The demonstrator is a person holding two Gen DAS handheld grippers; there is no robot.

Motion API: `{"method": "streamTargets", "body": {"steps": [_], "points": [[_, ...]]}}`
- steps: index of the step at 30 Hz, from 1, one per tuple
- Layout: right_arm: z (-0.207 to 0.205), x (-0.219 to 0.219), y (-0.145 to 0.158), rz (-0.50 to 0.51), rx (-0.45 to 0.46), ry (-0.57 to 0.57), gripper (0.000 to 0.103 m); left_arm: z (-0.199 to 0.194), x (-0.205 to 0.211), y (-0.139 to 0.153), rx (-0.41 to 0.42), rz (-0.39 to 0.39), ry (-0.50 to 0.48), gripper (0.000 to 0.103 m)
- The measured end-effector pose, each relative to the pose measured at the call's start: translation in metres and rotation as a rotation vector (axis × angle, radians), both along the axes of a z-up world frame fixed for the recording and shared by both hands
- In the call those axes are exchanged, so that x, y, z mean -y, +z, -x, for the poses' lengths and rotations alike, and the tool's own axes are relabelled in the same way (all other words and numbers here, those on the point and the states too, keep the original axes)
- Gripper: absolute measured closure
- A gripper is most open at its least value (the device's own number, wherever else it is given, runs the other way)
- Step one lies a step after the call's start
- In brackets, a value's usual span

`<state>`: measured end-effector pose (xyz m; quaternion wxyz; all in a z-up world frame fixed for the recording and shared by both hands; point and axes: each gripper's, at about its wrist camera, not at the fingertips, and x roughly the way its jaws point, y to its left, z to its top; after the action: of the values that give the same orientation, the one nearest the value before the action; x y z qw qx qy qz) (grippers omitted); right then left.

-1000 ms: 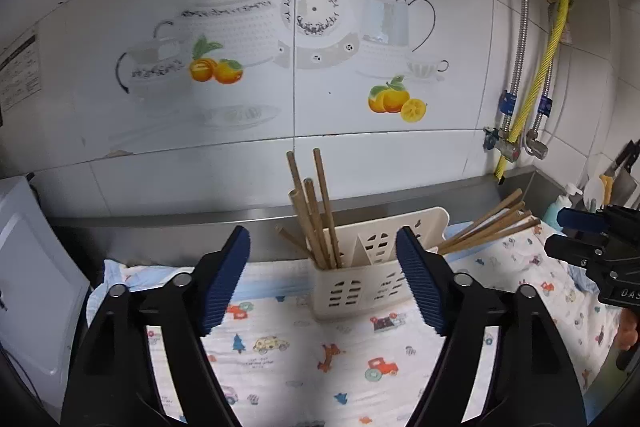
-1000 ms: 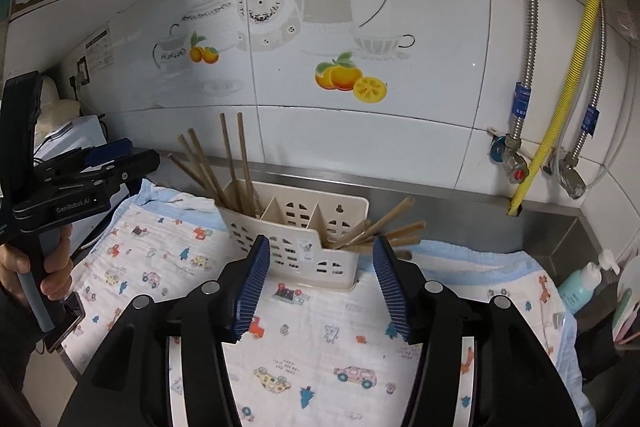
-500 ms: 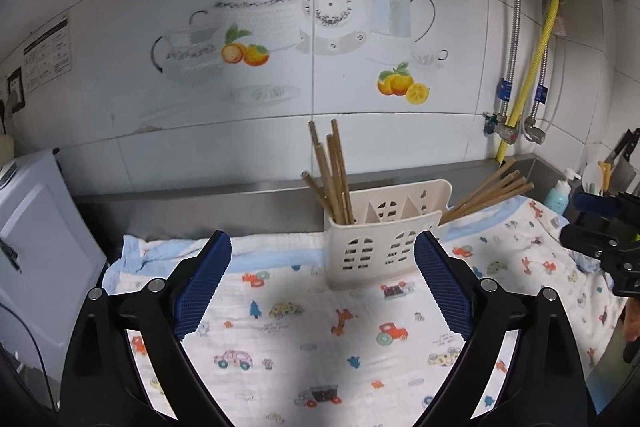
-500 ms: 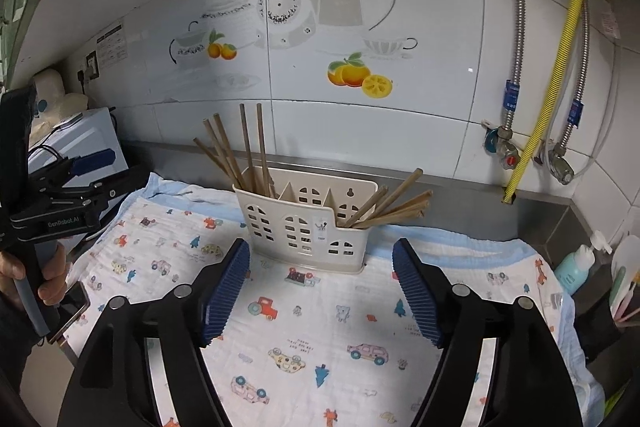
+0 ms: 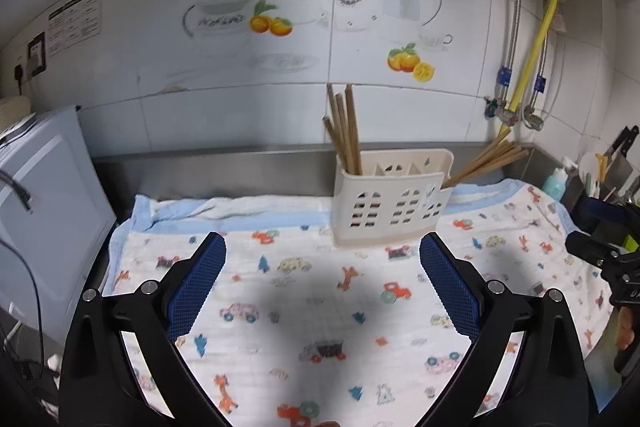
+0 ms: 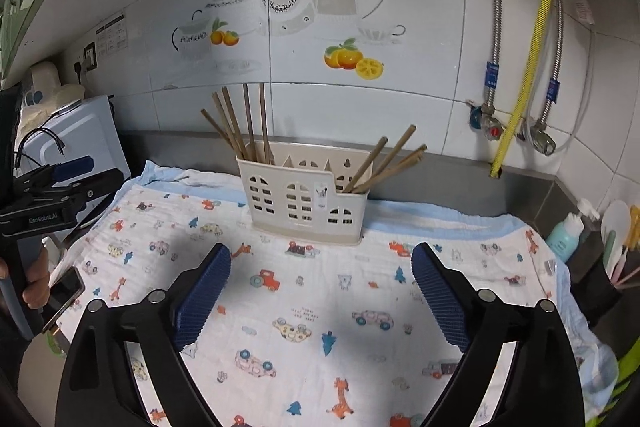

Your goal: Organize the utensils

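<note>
Left wrist view: both tongs (image 5: 322,281) (image 6: 320,287) opening, empty, over clear cloth (image 5: 304,307) before the holder (image 5: 390,203).

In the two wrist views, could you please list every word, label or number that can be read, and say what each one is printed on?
"GenRobot.AI": white lettering on the black body of the left gripper.
"DA": cut-off white letters on the black body of the right gripper, at the frame edge.
Black-and-white notice sheet on the wall tiles: too small to read.
Small white label on the cream plastic chopstick holder: too blurred.
Small print on the cartoon-patterned white cloth: illegible.
</note>
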<state>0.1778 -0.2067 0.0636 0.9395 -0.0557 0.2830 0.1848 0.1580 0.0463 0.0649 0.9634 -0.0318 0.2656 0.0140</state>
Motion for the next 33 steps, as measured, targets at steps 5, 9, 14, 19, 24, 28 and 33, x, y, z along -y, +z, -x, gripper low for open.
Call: {"method": "streamTargets", "body": {"steps": [5,9,14,19,24,28,33], "points": [[0.013,0.005,-0.010,-0.039,-0.015,-0.017,0.013,0.015,-0.001,-0.011,-0.022,0.016,-0.009,0.006],[0.024,0.008,-0.017,-0.046,-0.022,-0.037,0.013,0.027,0.001,-0.018,-0.028,0.009,-0.012,0.006],[0.039,0.005,-0.021,-0.040,-0.012,-0.038,0.013,0.044,0.004,-0.024,-0.020,-0.032,-0.018,0.006],[0.053,-0.002,-0.026,-0.026,-0.001,-0.029,0.013,0.058,0.003,-0.030,-0.020,-0.026,-0.038,0.006],[0.063,-0.008,-0.030,0.001,0.016,-0.039,0.013,0.065,0.003,-0.036,-0.031,-0.020,-0.042,0.006],[0.069,-0.010,-0.036,0.014,0.014,-0.042,0.013,0.069,0.001,-0.040,-0.038,-0.001,-0.039,0.006],[0.071,-0.008,-0.044,0.005,-0.006,-0.049,0.013,0.074,0.004,-0.044,-0.047,-0.005,-0.051,0.006]]}}
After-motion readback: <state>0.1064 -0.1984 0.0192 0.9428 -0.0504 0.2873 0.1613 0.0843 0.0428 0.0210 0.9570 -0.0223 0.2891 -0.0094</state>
